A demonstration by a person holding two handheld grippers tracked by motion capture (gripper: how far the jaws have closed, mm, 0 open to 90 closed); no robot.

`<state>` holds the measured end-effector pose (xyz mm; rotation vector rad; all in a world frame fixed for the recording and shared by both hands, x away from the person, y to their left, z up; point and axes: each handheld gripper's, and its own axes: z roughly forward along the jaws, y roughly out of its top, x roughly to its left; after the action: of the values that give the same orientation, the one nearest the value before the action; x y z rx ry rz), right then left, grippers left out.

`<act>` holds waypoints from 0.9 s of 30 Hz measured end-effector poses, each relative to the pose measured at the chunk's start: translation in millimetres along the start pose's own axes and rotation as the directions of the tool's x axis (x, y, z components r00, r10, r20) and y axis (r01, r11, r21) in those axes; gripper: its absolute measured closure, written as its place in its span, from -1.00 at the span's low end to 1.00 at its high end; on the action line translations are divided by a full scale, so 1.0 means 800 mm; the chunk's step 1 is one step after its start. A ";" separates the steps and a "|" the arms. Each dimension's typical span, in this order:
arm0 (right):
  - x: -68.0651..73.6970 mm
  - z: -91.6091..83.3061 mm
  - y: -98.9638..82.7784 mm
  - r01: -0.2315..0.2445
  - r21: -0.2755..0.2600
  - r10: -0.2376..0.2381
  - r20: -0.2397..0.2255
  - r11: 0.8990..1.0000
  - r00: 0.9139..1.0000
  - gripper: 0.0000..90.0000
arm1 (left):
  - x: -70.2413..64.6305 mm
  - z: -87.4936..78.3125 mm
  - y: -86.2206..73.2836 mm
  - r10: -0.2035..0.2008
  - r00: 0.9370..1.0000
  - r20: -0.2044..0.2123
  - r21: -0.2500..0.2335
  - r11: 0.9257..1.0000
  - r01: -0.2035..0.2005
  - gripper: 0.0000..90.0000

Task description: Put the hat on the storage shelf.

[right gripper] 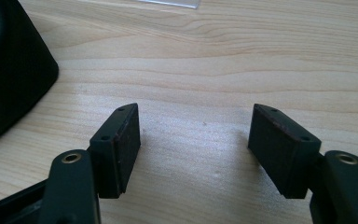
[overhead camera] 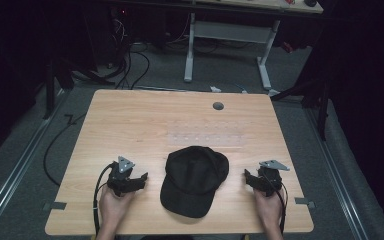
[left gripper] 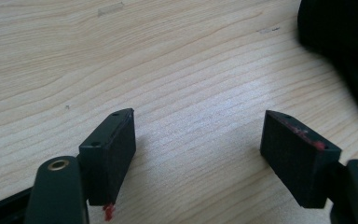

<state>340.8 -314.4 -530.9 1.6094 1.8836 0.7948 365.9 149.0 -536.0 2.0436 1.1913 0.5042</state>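
A black baseball cap [overhead camera: 194,180] lies on the wooden table [overhead camera: 130,125], near its front middle, brim toward the person. To the cap's left my left gripper [overhead camera: 139,179] rests low over the table, held in a hand, jaws wide apart and empty. In the left gripper view the gripper [left gripper: 198,140] frames bare wood, with the cap [left gripper: 345,42] at the upper right. My right gripper [overhead camera: 249,179] sits to the cap's right, also open with nothing in it. In the right gripper view the gripper [right gripper: 196,133] frames bare wood and the cap [right gripper: 9,70] bulges in at the left.
A clear plastic strip [overhead camera: 207,133] lies flat behind the cap, its edge [right gripper: 170,3] at the top of the right gripper view. A grey cable grommet [overhead camera: 218,106] sits near the table's far edge. Beyond the table stand a white desk frame [overhead camera: 227,45] and floor cables [overhead camera: 130,65].
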 end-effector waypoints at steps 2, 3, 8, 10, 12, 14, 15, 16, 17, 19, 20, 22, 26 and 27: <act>0.000 0.000 0.000 0.000 0.000 0.000 0.000 1.000 1.000 -0.24 | 0.000 0.000 0.000 0.001 1.000 0.001 0.000 1.000 -0.001 -0.42; 0.000 0.000 0.000 0.000 0.000 0.000 0.000 1.000 1.000 -0.24 | 0.000 0.000 0.000 0.001 1.000 0.001 0.001 1.000 -0.001 -0.42; 0.000 0.000 0.000 0.000 0.001 0.000 -0.003 1.000 1.000 -0.24 | 0.000 0.000 0.000 0.001 1.000 0.001 0.001 1.000 -0.001 -0.42; 0.000 0.000 0.000 0.000 0.001 0.000 -0.003 1.000 1.000 -0.24 | 0.000 0.000 0.000 0.001 1.000 0.001 0.001 1.000 -0.001 -0.42; 0.000 0.000 0.000 0.000 0.001 0.000 -0.004 1.000 1.000 -0.24 | 0.000 0.000 0.000 0.001 1.000 0.000 0.001 1.000 -0.001 -0.42; -0.001 0.000 0.000 0.002 0.001 -0.001 -0.007 1.000 1.000 -0.24 | 0.000 0.000 0.000 0.001 1.000 0.000 0.001 1.000 -0.001 -0.42; -0.001 0.000 0.000 0.002 0.001 -0.001 -0.007 1.000 1.000 -0.24 | 0.000 0.000 0.000 0.002 1.000 0.000 0.001 1.000 -0.002 -0.42; -0.001 0.000 0.000 0.003 0.000 -0.003 -0.007 1.000 1.000 -0.24 | 0.000 0.000 0.000 0.001 1.000 0.000 0.001 1.000 -0.001 -0.42; -0.001 0.000 0.000 0.005 0.002 -0.005 -0.010 1.000 1.000 -0.23 | 0.000 0.000 0.000 0.001 1.000 0.000 0.001 1.000 -0.001 -0.42; -0.001 0.000 0.000 0.002 0.001 -0.002 -0.011 1.000 1.000 -0.22 | 0.000 0.000 0.000 0.000 1.000 0.001 0.000 1.000 0.000 -0.42; -0.001 0.000 0.000 0.002 0.001 -0.002 -0.010 1.000 1.000 -0.22 | 0.000 0.000 0.000 -0.001 1.000 0.003 0.000 1.000 0.001 -0.41; -0.001 0.000 0.000 0.002 0.001 -0.002 -0.010 1.000 1.000 -0.22 | 0.000 0.000 0.000 -0.004 1.000 0.003 -0.003 1.000 0.004 -0.41; -0.002 0.000 0.000 0.006 0.001 -0.006 -0.013 1.000 1.000 -0.21 | 0.000 0.000 0.000 -0.003 1.000 0.003 0.000 1.000 0.003 -0.41; -0.002 0.000 0.001 0.007 0.001 -0.007 -0.015 1.000 1.000 -0.21 | 0.000 0.000 0.000 -0.003 1.000 0.002 -0.002 1.000 0.003 -0.41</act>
<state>341.5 -315.8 -530.6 1.6011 1.8992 0.8053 365.9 149.2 -536.1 2.0403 1.1923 0.5018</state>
